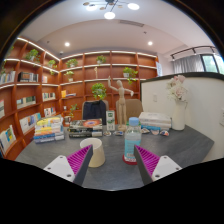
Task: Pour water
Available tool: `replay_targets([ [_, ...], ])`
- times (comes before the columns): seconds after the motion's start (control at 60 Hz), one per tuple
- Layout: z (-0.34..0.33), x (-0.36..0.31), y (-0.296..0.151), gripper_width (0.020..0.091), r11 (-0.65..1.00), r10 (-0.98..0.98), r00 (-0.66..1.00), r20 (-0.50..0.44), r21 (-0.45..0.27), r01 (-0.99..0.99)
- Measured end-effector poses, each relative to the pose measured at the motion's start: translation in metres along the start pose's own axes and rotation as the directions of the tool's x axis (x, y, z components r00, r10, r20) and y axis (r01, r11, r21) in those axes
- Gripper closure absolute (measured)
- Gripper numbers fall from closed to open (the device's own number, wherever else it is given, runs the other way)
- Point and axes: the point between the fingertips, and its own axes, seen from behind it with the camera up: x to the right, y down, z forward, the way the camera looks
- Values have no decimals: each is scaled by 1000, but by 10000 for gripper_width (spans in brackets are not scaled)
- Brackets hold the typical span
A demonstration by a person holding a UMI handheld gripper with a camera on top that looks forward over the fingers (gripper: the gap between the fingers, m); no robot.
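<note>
Fingers point(113, 163) apart; white cylindrical cup point(93, 152), clear plastic bottle point(132, 141) ahead, grey table point(180, 148).

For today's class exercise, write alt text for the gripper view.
An open gripper with pink finger pads faces a grey table holding a white cylindrical cup and a clear plastic bottle with a blue label, both just ahead of the fingers; wooden bookshelves stand behind.

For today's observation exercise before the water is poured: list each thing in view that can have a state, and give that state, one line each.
hand-held gripper: open, holding nothing, fingers apart.
white cup: upright on the grey table, just ahead of the fingers; contents not visible.
water bottle: upright, blue cap on, beyond the fingers.
ceiling lights: on.
</note>
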Motion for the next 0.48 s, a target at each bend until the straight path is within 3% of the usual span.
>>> replay_targets([
  [0.483, -54, -34, 1, 272, 998, -56, 997, 49, -1, 56],
])
